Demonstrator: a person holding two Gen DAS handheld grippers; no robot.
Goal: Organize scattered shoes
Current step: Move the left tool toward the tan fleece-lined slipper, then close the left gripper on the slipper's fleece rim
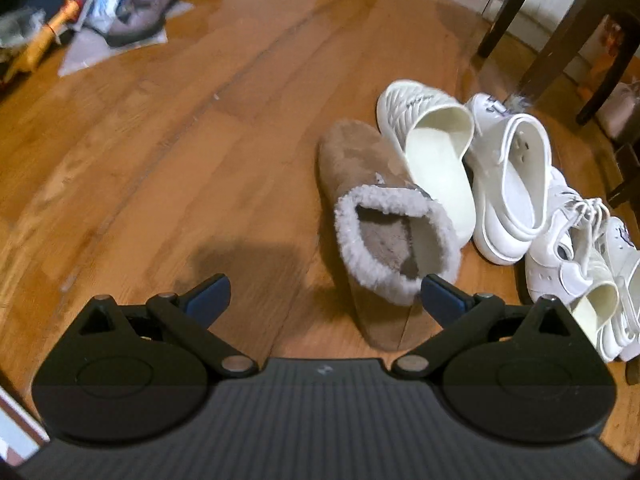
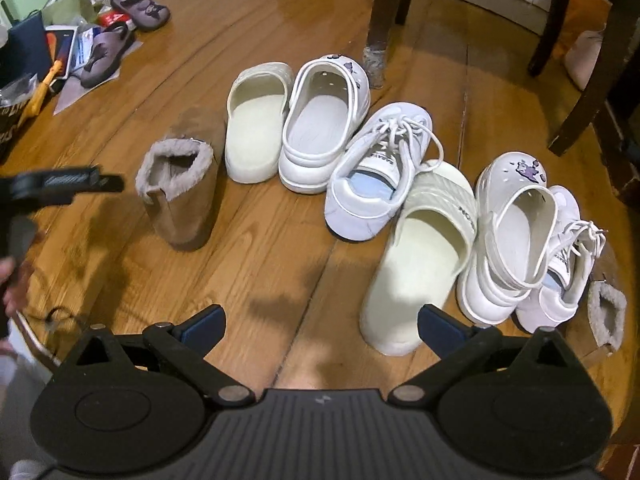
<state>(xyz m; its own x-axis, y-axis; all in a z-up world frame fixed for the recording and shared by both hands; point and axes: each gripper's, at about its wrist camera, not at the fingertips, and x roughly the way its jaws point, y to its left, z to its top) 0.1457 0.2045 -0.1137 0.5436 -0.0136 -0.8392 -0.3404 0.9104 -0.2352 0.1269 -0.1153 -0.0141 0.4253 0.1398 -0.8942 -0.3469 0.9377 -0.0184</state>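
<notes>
Shoes are lying in a loose row across the wooden floor (image 2: pixel 280 264), and nothing is standing between either tool and the pair nearest it. In the right wrist view the tan fleece-lined slipper (image 2: pixel 180 188) is sitting at the left end, heel toward the camera, with a cream slide (image 2: pixel 254 136) just beside it and a white clog (image 2: pixel 320 128) touching that slide's right edge. Next, a white laced sneaker (image 2: pixel 372 176) is angling toward the near right, followed by a second cream slide (image 2: pixel 420 256), a second white clog (image 2: pixel 508 236) and a second sneaker (image 2: pixel 568 264) pressing together. A second fleece-lined slipper (image 2: pixel 608 316) is peeking in at the far right edge, partly cut off. A dark table leg (image 2: pixel 384 20) is rising just behind the first clog, and two grey sandals (image 2: pixel 104 52) are resting among papers at the far left, well apart from the row. The left wrist view is showing the tan slipper (image 1: pixel 380 208) much closer, its fleece collar overlapping the right blue fingertip, while the right-end slippers and slides are falling outside its frame; it is also blurred. The left gripper (image 1: pixel 326 300) is hovering low over the floor with its jaws spread wide and empty, and in the right wrist view it is appearing as a dark blurred shape (image 2: pixel 52 188) left of the slipper, a hand (image 2: pixel 12 284) gripping below it. The right gripper (image 2: pixel 320 326) is hanging nearer the camera, jaws likewise released and holding nothing, its right fingertip overlapping the heel of the second cream slide.
</notes>
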